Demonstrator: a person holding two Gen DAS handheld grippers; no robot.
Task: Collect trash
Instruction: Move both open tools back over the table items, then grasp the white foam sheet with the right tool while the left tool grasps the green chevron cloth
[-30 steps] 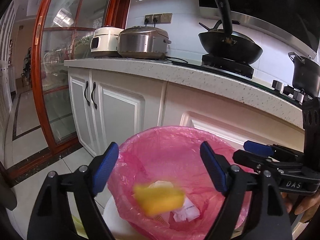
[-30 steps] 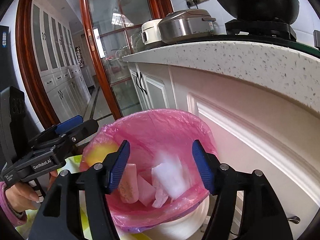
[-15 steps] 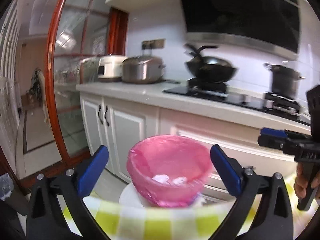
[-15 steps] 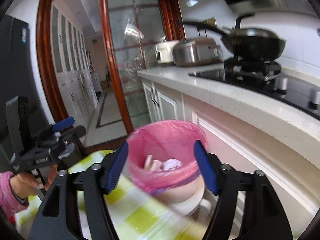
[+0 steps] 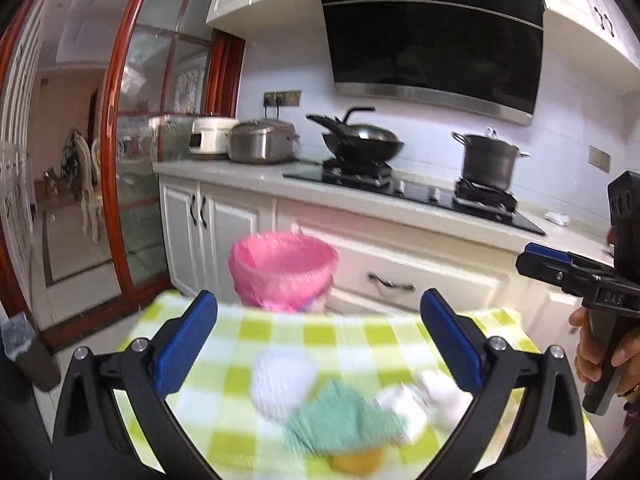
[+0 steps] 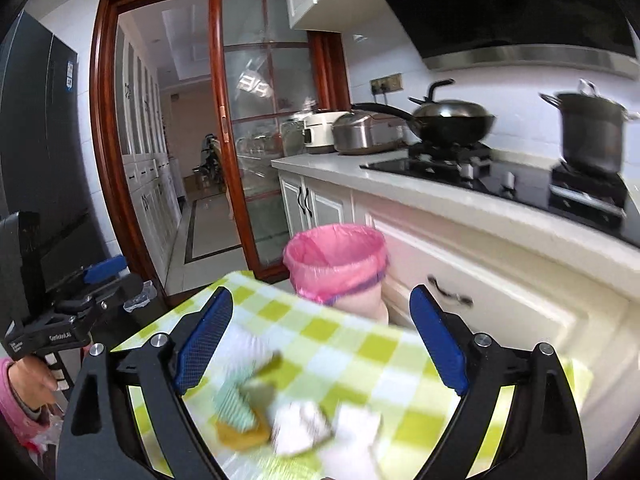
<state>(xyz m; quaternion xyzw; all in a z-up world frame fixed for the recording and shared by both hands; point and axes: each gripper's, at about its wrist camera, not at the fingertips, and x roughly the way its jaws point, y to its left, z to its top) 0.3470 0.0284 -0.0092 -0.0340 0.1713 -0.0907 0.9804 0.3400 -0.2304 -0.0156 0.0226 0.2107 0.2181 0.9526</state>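
Observation:
The pink-lined trash bin [image 5: 284, 270] stands on the floor beyond the table's far edge, in front of the white cabinets; it also shows in the right wrist view [image 6: 336, 264]. On the green checked tablecloth [image 5: 360, 336] lie blurred scraps: a white crumpled paper [image 5: 282, 384], a pale green piece [image 5: 344, 420], a white tissue [image 5: 432, 396] and a yellow bit [image 5: 356, 460]. My left gripper [image 5: 318, 316] hangs open above them, holding nothing. My right gripper [image 6: 320, 316] is still opening over a green striped piece [image 6: 234, 400] and white paper [image 6: 300, 424], with nothing between its pads.
A counter [image 5: 248, 174] behind the bin carries cookers, a wok [image 5: 360, 144] and a pot [image 5: 486, 160] on the hob. A wood-framed glass sliding door [image 5: 140, 160] is at left. A hand [image 5: 600, 352] grips the right tool's handle at the right edge.
Both grippers pulled back and up from over the bin to above the table, and their jaws widened. The bin now looks smaller and farther away; the tablecloth and scraps have come into view.

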